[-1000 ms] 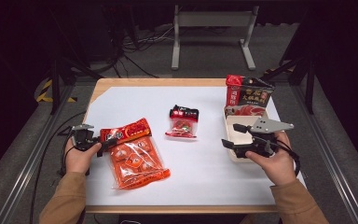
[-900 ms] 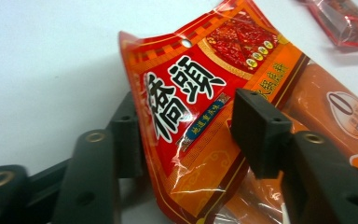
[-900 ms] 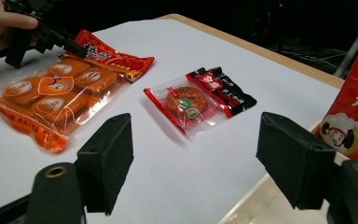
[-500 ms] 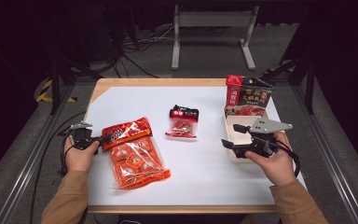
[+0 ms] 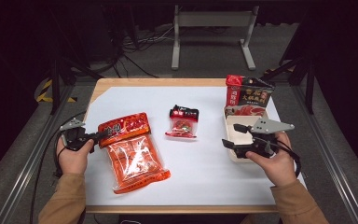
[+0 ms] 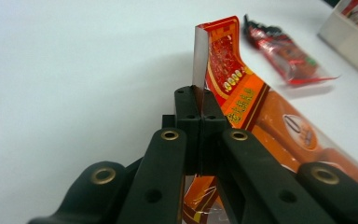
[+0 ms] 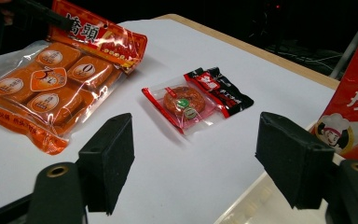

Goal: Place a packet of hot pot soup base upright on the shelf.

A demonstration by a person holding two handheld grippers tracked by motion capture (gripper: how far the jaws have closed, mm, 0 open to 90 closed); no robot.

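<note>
The orange snack bag point(image 5: 130, 149) lies at the table's left, its top corner clamped in the left gripper point(image 5: 94, 136). The right gripper point(image 5: 235, 135), jaws apart and empty, hovers over a white tray point(image 5: 233, 156) holding a red packet point(image 5: 248, 95). White tabletop point(image 5: 205, 163), dark room.

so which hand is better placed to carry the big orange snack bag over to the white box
Left. The left gripper is already shut on the top edge of the orange snack bag. The right gripper is open and holds nothing, hovering by the white box, apart from the bag.
</note>
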